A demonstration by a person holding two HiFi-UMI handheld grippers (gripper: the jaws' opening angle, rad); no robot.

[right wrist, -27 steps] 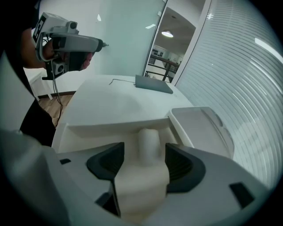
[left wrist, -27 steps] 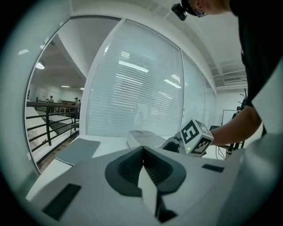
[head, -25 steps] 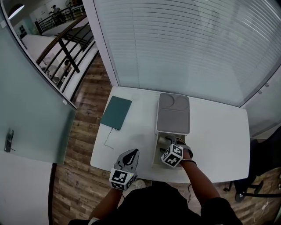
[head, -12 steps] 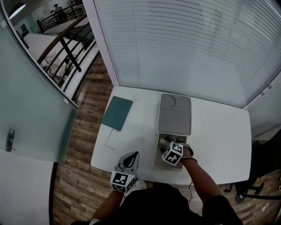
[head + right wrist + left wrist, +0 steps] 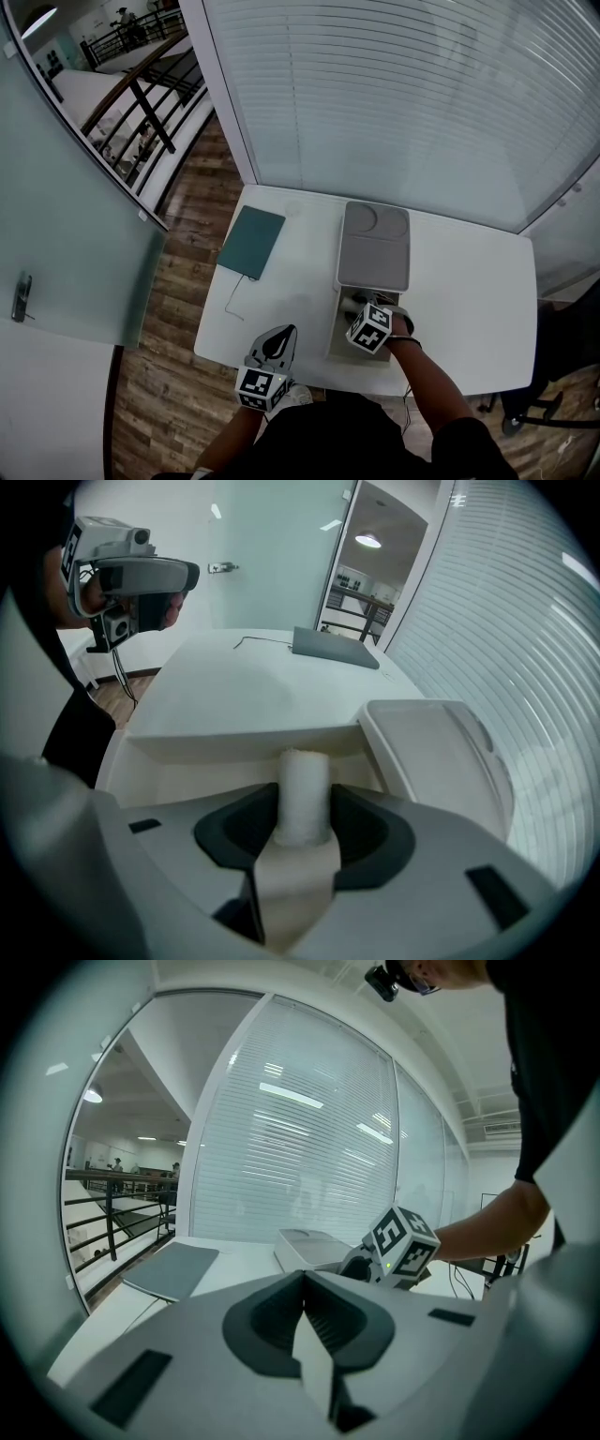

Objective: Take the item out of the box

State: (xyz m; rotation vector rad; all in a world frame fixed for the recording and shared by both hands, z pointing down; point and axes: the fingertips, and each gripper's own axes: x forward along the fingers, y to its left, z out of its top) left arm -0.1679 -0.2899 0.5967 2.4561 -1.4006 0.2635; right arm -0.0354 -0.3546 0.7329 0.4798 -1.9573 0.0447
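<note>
Black-and-white square markers on both cubes. Right forearm reaches over the near end of the open box (image 5: 334, 330). Right gripper (image 5: 302, 810) is dipped inside, jaws closing on the upright white roll (image 5: 304, 789), pads meeting its sides. Roll sits in the box, by its raised lid (image 5: 373, 246). Left gripper (image 5: 305, 1283) is held level left of the box, jaws clenched together, empty.

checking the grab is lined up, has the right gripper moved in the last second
Yes, slightly: the right gripper has edged deeper into the box, toward the grey lid. Its jaws are closing on the white roll between them.
</note>
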